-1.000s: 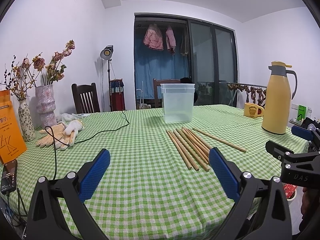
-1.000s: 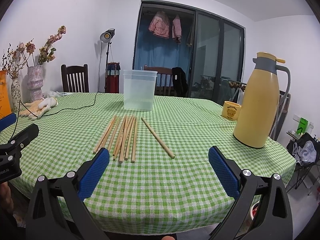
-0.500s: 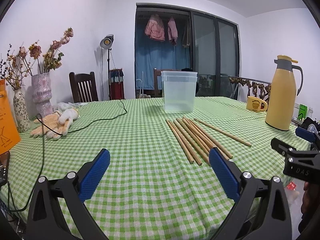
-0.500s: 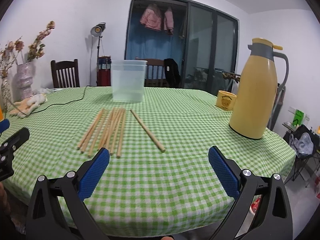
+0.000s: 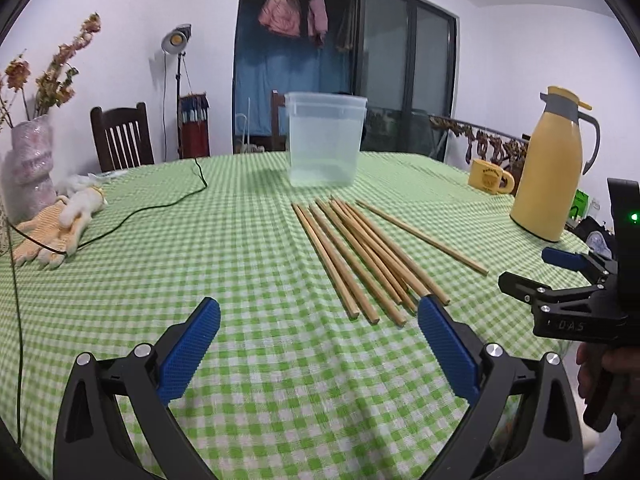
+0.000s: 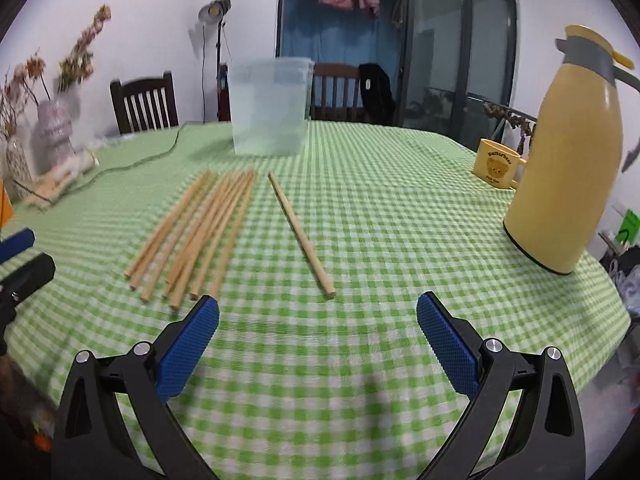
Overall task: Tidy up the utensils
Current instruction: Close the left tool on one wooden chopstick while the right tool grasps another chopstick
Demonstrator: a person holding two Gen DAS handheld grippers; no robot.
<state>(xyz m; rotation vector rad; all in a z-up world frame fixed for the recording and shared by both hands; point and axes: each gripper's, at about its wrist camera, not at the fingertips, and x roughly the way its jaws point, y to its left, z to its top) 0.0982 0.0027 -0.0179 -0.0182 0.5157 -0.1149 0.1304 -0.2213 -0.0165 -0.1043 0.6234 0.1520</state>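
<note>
Several wooden chopsticks (image 5: pixel 360 252) lie side by side on the green checked tablecloth (image 5: pixel 200 264), with one chopstick (image 5: pixel 420 236) apart to their right. They also show in the right wrist view, the bundle (image 6: pixel 200 232) and the single one (image 6: pixel 300 232). A clear plastic container (image 5: pixel 324 144) stands upright behind them, also in the right wrist view (image 6: pixel 270 110). My left gripper (image 5: pixel 318 344) is open and empty, just short of the chopsticks' near ends. My right gripper (image 6: pixel 318 344) is open and empty, near the single chopstick's end.
A yellow thermos (image 5: pixel 550 168) and a yellow mug (image 5: pixel 490 176) stand at the right. Work gloves (image 5: pixel 56 224), a black cable (image 5: pixel 152 208) and a vase of dried flowers (image 5: pixel 28 168) are at the left. Chairs (image 5: pixel 122 136) stand behind the table.
Both grippers have moved forward over the table toward the chopsticks, which now look larger and closer. Both stay open.
</note>
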